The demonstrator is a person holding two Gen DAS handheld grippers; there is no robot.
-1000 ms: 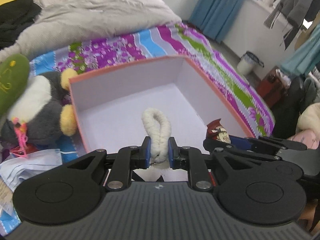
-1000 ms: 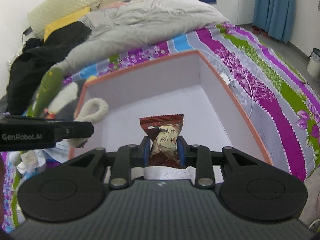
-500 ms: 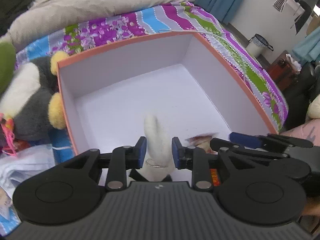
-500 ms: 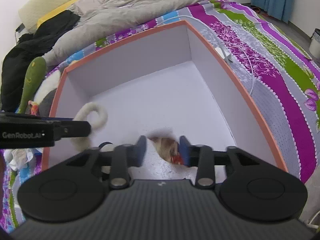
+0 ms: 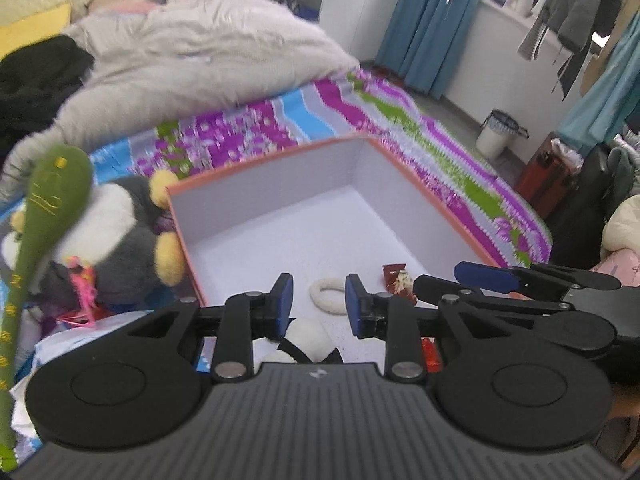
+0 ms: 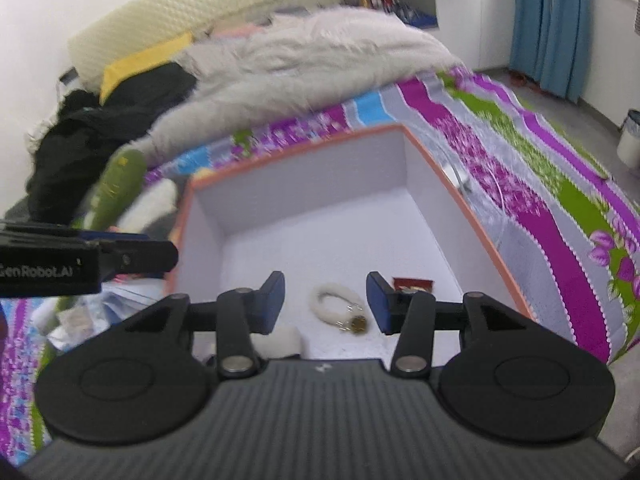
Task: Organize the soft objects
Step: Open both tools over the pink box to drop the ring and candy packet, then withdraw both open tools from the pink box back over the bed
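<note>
An orange-rimmed white box (image 5: 264, 164) (image 6: 296, 148) sits on the striped bedspread. A white fluffy loop with a small charm (image 5: 326, 290) (image 6: 334, 304) lies on the box floor near the front. A red snack packet (image 5: 398, 278) (image 6: 412, 283) lies to its right. My left gripper (image 5: 318, 300) is open and empty above the box's front edge. My right gripper (image 6: 325, 300) is open and empty, above the loop. A white and black plush (image 5: 308, 338) lies just below the left gripper.
A grey and white plush with yellow paws (image 5: 120, 236) and a green plush (image 5: 48, 200) (image 6: 116, 184) lie left of the box. A grey duvet (image 5: 192, 56) and black clothes (image 6: 96, 132) are behind. The bed's right edge (image 5: 532, 216) drops to the floor.
Both grippers opened: the left let go of the fluffy loop, the right let go of the snack packet. Both things now lie in the box, and both grippers have pulled up and back.
</note>
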